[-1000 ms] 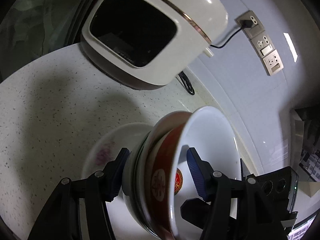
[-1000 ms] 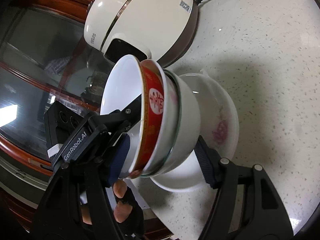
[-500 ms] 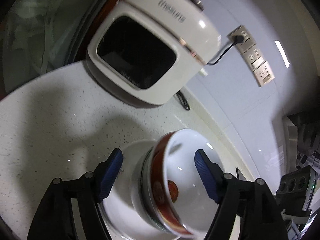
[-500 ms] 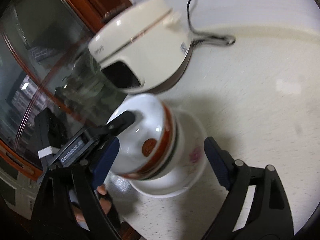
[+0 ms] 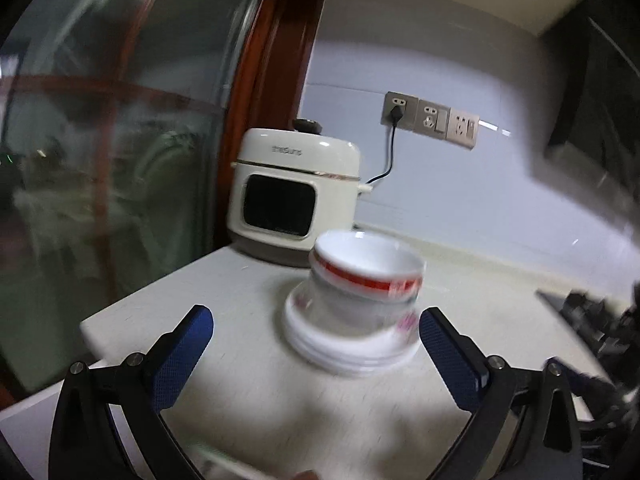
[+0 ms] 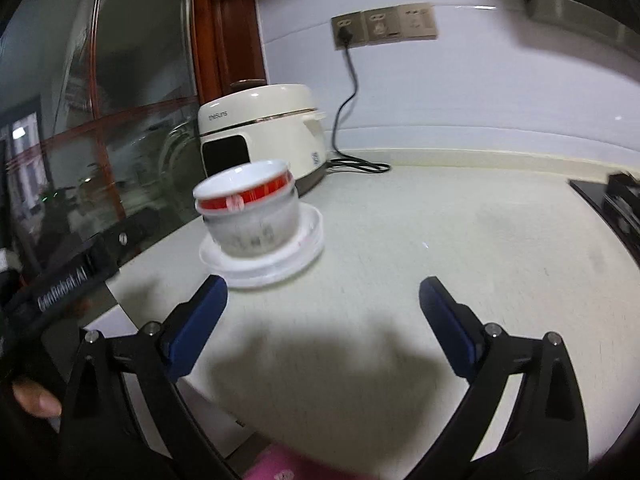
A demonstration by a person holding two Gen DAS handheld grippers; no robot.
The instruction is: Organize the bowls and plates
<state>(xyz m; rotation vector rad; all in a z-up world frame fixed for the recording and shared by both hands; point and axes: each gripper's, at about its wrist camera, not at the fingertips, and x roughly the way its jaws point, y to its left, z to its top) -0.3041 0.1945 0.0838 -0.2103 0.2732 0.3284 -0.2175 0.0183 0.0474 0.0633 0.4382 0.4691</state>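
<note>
A stack of bowls point(image 5: 362, 280), the upper one with a red band, stands upright on a pile of white plates point(image 5: 352, 346) on the pale counter. The bowls point(image 6: 250, 210) and the plates point(image 6: 276, 262) also show in the right wrist view. My left gripper point(image 5: 316, 338) is open and empty, pulled back in front of the stack. My right gripper point(image 6: 322, 306) is open and empty, to the right of the stack and nearer than it. The left gripper's body point(image 6: 68, 280) shows at the left of the right wrist view.
A cream rice cooker point(image 5: 294, 198) stands behind the stack, plugged into wall sockets point(image 5: 432, 118). A glass door with a red-brown frame point(image 5: 276, 80) is at the left. The counter's front edge point(image 5: 96, 330) runs near my left fingers. A dark stove point(image 6: 612, 208) lies at the right.
Both grippers have let go of the bowl stack and pulled back and level. The bowls, tilted before, now stand upright on the plates.
</note>
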